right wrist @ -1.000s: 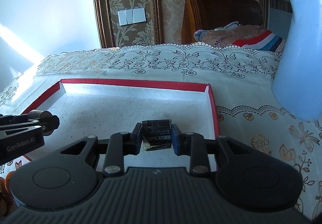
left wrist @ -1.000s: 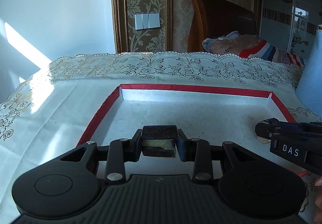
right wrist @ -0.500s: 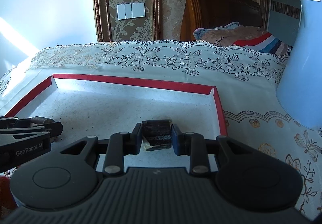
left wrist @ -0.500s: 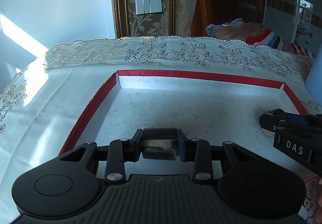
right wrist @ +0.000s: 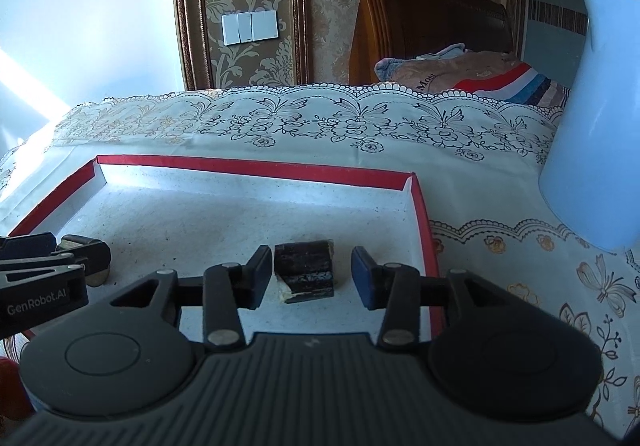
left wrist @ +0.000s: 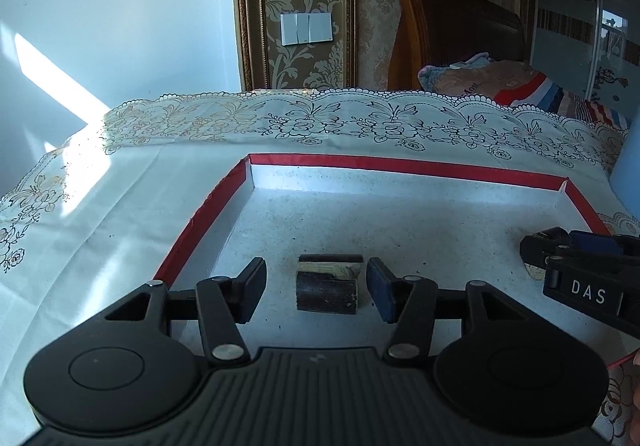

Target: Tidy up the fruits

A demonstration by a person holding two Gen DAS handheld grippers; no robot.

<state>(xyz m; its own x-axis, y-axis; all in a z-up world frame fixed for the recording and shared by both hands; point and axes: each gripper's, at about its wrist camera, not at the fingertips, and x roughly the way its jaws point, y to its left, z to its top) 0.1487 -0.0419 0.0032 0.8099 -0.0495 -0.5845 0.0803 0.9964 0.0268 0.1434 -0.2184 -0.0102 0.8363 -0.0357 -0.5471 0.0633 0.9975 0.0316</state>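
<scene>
Left gripper (left wrist: pixel 316 290) jaws spread wide — a dark chunk (left wrist: pixel 327 288) sits loose between them in the red-rimmed tray (left wrist: pixel 400 167). Right gripper (right wrist: pixel 306 274) likewise open around another dark piece (right wrist: pixel 305 270).

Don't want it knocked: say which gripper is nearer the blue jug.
Right. The right gripper sits left of the blue jug; the left gripper is farther left over the tray.

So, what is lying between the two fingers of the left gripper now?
A dark sugarcane piece rests on the red-rimmed tray, between the left gripper fingers, touching neither; the left wrist view shows it.
</scene>
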